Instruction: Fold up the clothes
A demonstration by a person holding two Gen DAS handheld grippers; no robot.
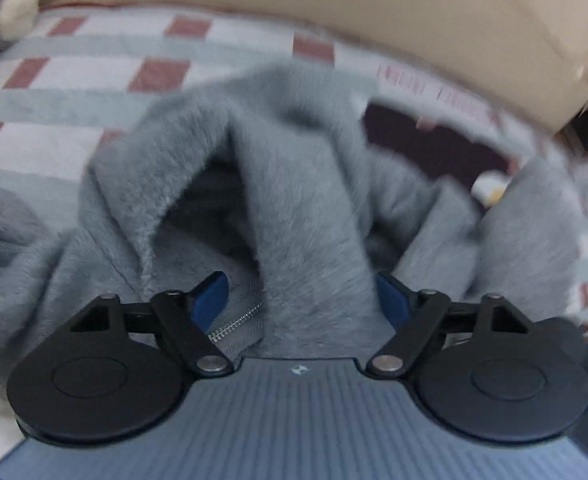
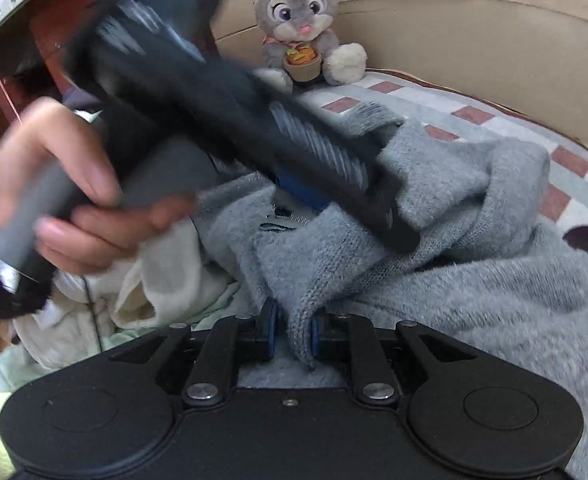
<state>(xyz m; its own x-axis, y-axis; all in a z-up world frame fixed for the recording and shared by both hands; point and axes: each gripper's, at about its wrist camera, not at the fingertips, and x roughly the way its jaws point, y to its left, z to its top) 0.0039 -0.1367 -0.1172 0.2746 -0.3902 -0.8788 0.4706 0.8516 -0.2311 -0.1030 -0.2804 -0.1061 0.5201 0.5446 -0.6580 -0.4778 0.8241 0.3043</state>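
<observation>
A fluffy grey zip-up garment [image 1: 302, 208] lies bunched on a checked blanket [image 1: 94, 64]. My left gripper [image 1: 300, 300] stands wide open, pointing down over it. A raised fold of the grey cloth sits between its blue pads [image 1: 210, 300], with a gap on the left where the silver zipper [image 1: 238, 324] shows. My right gripper [image 2: 292, 332] is shut on a narrow ridge of the grey garment [image 2: 474, 280]. In the right wrist view a hand [image 2: 66, 200] holds the left tool low over the same garment, blurred.
A grey plush rabbit [image 2: 298, 20] sits at the back on the checked blanket [image 2: 414, 96], against a beige padded backrest [image 1: 414, 20]. Cream and pale clothes [image 2: 166, 280] lie heaped at the left. A dark patch [image 1: 434, 148] shows beyond the garment.
</observation>
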